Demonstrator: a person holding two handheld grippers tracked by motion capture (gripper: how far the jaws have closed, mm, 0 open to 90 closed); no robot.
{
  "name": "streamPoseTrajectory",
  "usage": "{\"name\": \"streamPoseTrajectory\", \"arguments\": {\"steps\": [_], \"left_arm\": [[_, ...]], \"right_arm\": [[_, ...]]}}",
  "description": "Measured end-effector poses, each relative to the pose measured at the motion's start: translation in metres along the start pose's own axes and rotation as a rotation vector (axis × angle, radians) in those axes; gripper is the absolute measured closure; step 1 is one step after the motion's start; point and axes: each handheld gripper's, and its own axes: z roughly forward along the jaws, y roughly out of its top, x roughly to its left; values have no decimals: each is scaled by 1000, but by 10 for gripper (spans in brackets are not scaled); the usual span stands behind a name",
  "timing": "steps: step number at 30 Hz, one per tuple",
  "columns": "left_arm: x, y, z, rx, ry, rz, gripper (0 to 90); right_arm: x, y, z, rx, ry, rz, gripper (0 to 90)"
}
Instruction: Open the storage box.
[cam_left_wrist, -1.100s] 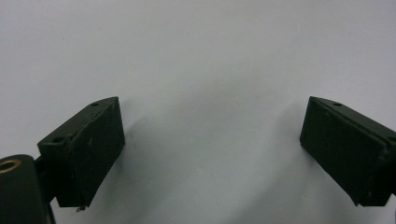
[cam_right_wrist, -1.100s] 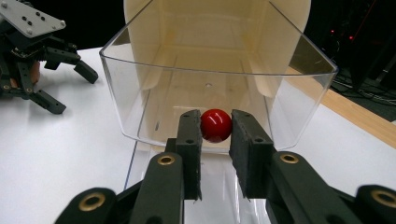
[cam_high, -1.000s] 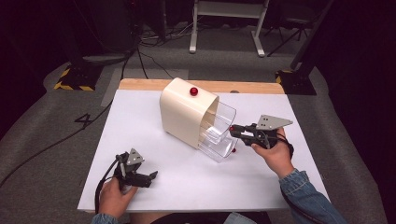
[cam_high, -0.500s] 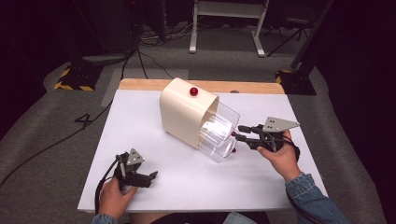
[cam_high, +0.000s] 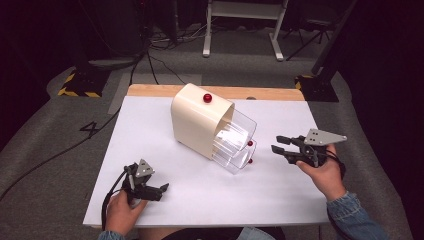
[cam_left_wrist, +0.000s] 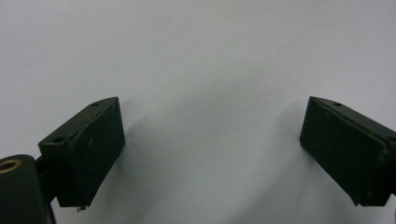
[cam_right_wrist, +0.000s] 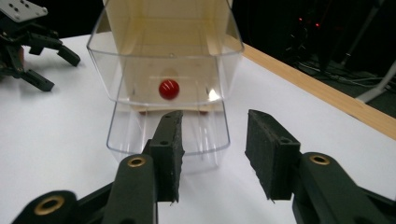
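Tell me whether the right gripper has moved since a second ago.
Yes. The right gripper has drawn back to the right, away from the clear drawers of the cream box; its fingers are open.

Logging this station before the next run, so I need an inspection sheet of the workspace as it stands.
Surface: white table, wooden strip at its far edge.
Job's things: cream drawer cabinet, red knob on top; two clear drawers pulled out.
Clutter: nothing seen.
Grippers: left gripper open, low over the table; right gripper open, facing the drawers, apart from them.
Cables: black cable trailing from left gripper; more on floor.
Surroundings: grey floor, dark stands, hazard-striped base.
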Motion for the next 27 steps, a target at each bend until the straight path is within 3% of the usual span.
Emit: {"name": "streamPoseTrajectory", "arguments": {"steps": [14, 21, 25, 27], "left_arm": [[2, 0, 0, 6, -6, 2, 68], [2, 0, 0, 5, -7, 2, 68], [2, 0, 0, 5, -7, 2, 68], [2, 0, 0, 6, -6, 2, 68]], "right_arm": [[-3, -34, -43, 52, -97, 92, 468], [-7, -52, -49, 136, -120, 139, 426], [-11, -64, -49, 151, -102, 191, 424], [-12, -69, -48, 176, -101, 194, 424]]}}
